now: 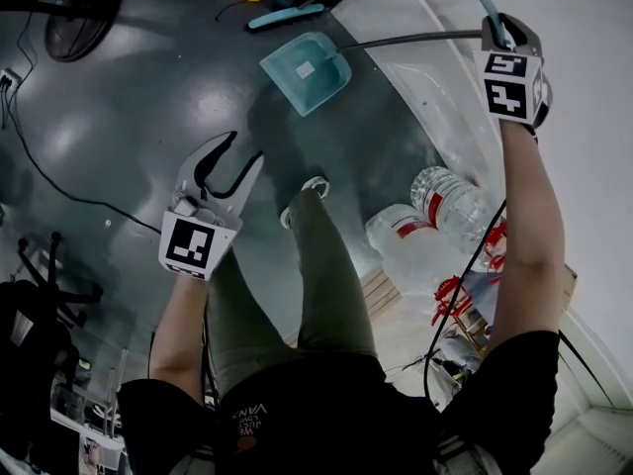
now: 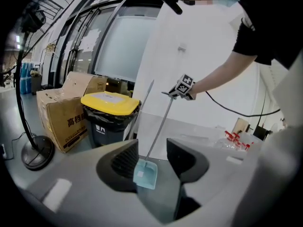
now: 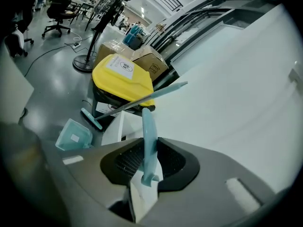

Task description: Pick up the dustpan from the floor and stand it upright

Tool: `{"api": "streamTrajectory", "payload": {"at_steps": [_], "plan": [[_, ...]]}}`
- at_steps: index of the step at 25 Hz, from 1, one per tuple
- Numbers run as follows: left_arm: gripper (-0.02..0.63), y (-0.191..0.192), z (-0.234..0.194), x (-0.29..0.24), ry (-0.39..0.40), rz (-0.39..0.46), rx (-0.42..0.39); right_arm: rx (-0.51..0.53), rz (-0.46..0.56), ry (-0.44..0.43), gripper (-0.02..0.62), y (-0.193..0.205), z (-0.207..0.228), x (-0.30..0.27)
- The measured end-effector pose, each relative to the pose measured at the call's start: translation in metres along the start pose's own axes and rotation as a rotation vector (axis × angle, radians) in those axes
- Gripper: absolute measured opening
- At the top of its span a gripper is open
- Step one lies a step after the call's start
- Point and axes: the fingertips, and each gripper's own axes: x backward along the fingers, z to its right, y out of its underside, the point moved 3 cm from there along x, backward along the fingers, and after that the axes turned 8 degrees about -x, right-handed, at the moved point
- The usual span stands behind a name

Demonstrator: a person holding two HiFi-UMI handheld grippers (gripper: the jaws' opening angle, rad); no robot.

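The light blue dustpan (image 1: 305, 70) rests with its pan on the grey floor. Its long grey handle (image 1: 415, 38) rises at a slant to the upper right. My right gripper (image 1: 504, 30) is shut on the teal grip end of that handle (image 3: 147, 126), which stands up between the pads; the pan (image 3: 74, 135) shows far below to the left. My left gripper (image 1: 242, 151) hangs open over the floor with nothing between its jaws. In the left gripper view, the left gripper (image 2: 151, 157) faces the pan (image 2: 145, 175), which stands well apart from it, and the right gripper (image 2: 182, 88) shows high on the handle.
A black bin with a yellow lid (image 2: 110, 103) and cardboard boxes (image 2: 66, 112) stand behind the dustpan by a white wall (image 1: 593, 117). A teal broom (image 3: 92, 118) leans against the bin. Wrapped water bottles (image 1: 435, 216) lie at right. A fan base (image 2: 35, 152) and a cable (image 1: 59, 181) are at left.
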Motion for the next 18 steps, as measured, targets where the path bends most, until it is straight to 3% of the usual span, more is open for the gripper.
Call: {"api": "streamTrajectory", "payload": {"at_steps": [8, 18], "plan": [[0.206, -0.003, -0.002, 0.021, -0.068, 0.005, 0.064, 0.009, -0.018, 0.032, 0.08, 0.009, 0.015, -0.001], [0.206, 0.002, 0.002, 0.034, -0.045, 0.002, 0.06, -0.015, -0.002, 0.088, 0.08, 0.018, 0.004, 0.022]]}}
